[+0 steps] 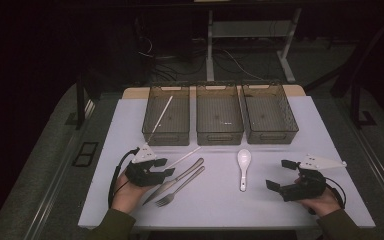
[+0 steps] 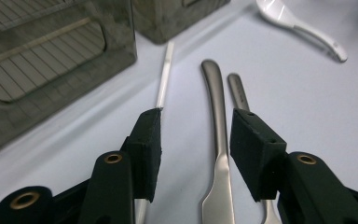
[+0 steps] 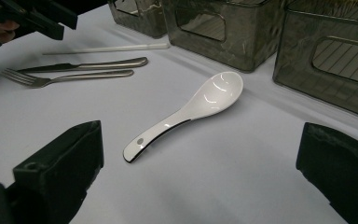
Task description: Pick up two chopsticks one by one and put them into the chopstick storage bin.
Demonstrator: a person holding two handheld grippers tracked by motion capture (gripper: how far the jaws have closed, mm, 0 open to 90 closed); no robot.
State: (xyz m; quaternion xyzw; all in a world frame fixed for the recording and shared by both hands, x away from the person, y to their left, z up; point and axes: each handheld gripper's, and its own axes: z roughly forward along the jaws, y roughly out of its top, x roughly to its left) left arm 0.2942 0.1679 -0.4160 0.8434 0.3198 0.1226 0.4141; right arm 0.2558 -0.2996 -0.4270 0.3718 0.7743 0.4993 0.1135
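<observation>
A dark room, a white tabletop, three smoky plastic bins lined up along its far edge. From the high view I see one white chopstick already leaning in the left bin; the middle and right bins look empty, so by my reckoning most of the sorting is still ahead. A second chopstick, a knife, a fork and a white spoon still lie on the tabletop. My left tongs hang low over the cutlery; my right tongs wait beside the spoon.

In the left gripper view, my tongs stand partly open, empty, straddling the knife handle, which runs lengthwise away toward the bins; the chopstick lies just outside the left jaw, the fork handle beside the right.

In the right gripper view, my tongs gape wide, holding nothing; the spoon lies bowl toward the bins, handle toward me.
</observation>
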